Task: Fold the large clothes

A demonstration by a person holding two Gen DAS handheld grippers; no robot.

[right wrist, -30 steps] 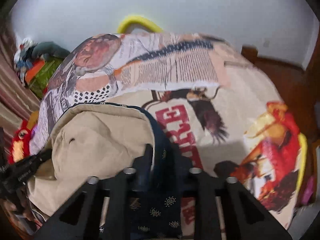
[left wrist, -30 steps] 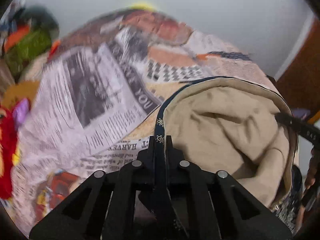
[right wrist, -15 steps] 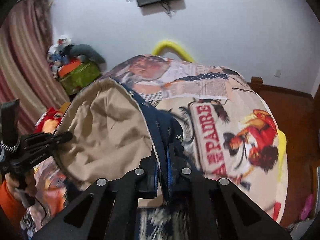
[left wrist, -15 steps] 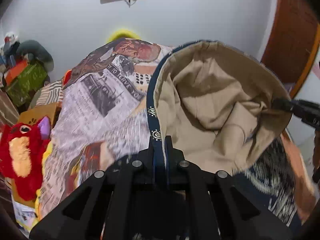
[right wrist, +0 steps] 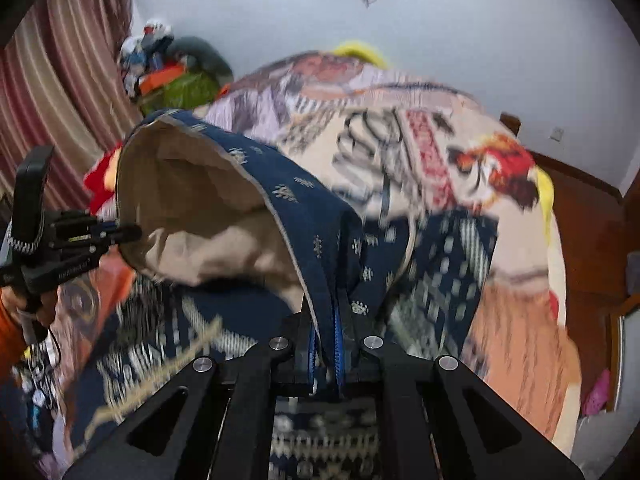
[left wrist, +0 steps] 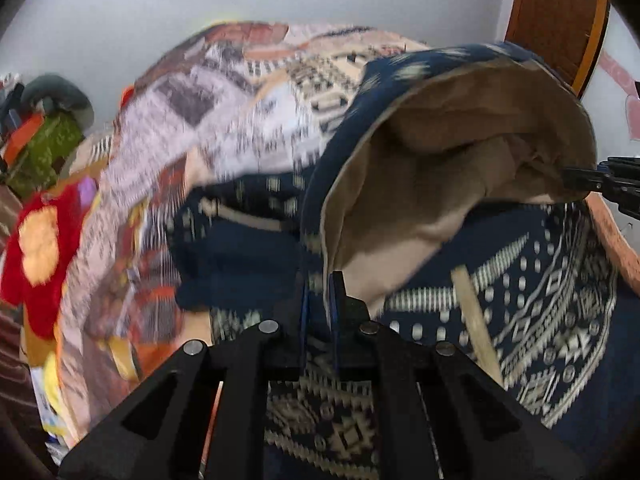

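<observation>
Both grippers, left and right, I've got clamped on the navy patterned garment's hem, tan lining up, held above the printed bedspread.

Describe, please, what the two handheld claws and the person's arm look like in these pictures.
Both are matte black plastic. The left claw and right claw each have angular linkage arms with triangular cut-outs, round silver pivot pins and blue pads on the fingers. Seen from the right wrist camera, the left unit has small pale lettering, a black upright handle and a thin dangling cable. The sleeve is orange.
</observation>
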